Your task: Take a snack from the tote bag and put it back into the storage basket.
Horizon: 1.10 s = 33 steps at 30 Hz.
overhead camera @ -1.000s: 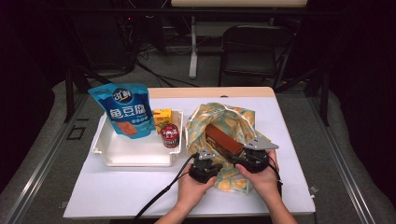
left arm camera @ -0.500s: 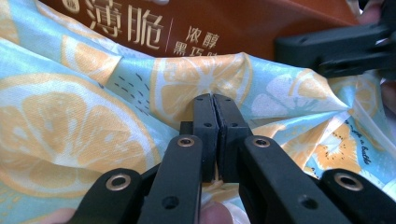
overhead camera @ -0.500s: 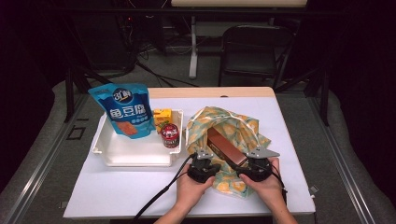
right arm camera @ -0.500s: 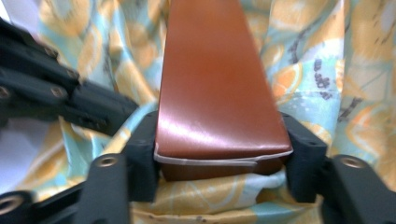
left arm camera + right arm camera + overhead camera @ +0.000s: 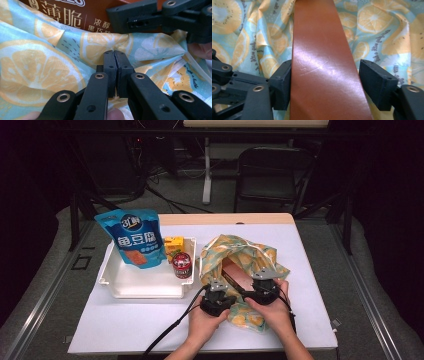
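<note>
White tray [image 5: 145, 282] sits left of centre on the white table [image 5: 125, 325]. Blue snack pouch [image 5: 132, 237] stands upright at the tray's upper left, leaning back. Small yellow carton [image 5: 173, 242] at the tray's upper right corner; dark red can [image 5: 182, 265] just below it, upright, near the right wall. Black chair [image 5: 270, 172] upper centre-right behind the table, cables on the floor upper left.

You are working under bright overhead light that is whitening the pale rectangular tabletop [image 5: 150, 330], while the room behind is sinking into darkness. Glare is streaking across the glossy brown cardboard box [image 5: 324, 70]. The nearest black jaws are blurring softly in both gripper views.
</note>
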Tool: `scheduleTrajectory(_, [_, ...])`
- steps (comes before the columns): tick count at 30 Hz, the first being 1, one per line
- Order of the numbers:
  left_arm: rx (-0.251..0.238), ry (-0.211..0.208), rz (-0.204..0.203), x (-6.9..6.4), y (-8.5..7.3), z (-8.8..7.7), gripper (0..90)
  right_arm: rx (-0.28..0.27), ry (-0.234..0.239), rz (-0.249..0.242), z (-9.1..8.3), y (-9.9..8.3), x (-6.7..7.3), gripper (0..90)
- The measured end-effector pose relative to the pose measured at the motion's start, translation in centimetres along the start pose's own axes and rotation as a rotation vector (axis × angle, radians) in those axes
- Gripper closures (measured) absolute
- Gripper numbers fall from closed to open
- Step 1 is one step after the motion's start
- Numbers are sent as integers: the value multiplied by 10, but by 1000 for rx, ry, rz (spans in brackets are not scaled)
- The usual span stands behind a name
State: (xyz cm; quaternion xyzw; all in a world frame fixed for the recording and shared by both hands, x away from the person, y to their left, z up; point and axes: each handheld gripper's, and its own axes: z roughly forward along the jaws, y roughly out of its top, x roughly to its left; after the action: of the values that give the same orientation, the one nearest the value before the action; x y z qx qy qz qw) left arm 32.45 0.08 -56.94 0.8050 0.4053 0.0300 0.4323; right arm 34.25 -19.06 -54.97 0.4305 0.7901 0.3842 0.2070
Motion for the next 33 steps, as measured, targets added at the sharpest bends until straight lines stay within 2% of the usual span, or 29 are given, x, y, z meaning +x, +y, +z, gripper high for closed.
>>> scheduleTrajectory(5, [0, 2, 0, 0, 0, 0, 885, 32, 26, 10, 4, -5, -3, 380])
scheduleTrajectory(8, [-6, -1, -2, 0, 0, 1, 885, 33, 37, 17, 4, -5, -5, 398])
scheduleTrajectory(10, [-5, -2, -4, 0, 0, 1, 885, 27, 39, 2, 2, -5, -5, 415])
scheduleTrajectory(11, [13, -3, -3, 1, 1, 0, 887, 18, 44, 0, 1, -4, -5, 419])
scheduleTrajectory(20, [5, 2, -13, 1, 0, 1, 897, -28, 51, -1, -24, 5, -8, 424])
scheduleTrajectory(22, [-16, -1, -19, 0, 0, 3, 898, -37, 56, -8, -30, 8, -8, 424])
scheduleTrajectory(23, [-2, 6, -11, 0, 0, 2, 898, -42, 57, -5, -33, 9, -8, 424])
scheduleTrajectory(25, [-10, -1, -12, 1, 0, 3, 898, -50, 60, -3, -38, 12, -8, 424])
scheduleTrajectory(33, [4, 8, -13, 1, 1, 2, 899, -28, 81, -14, -54, 13, -7, 424])
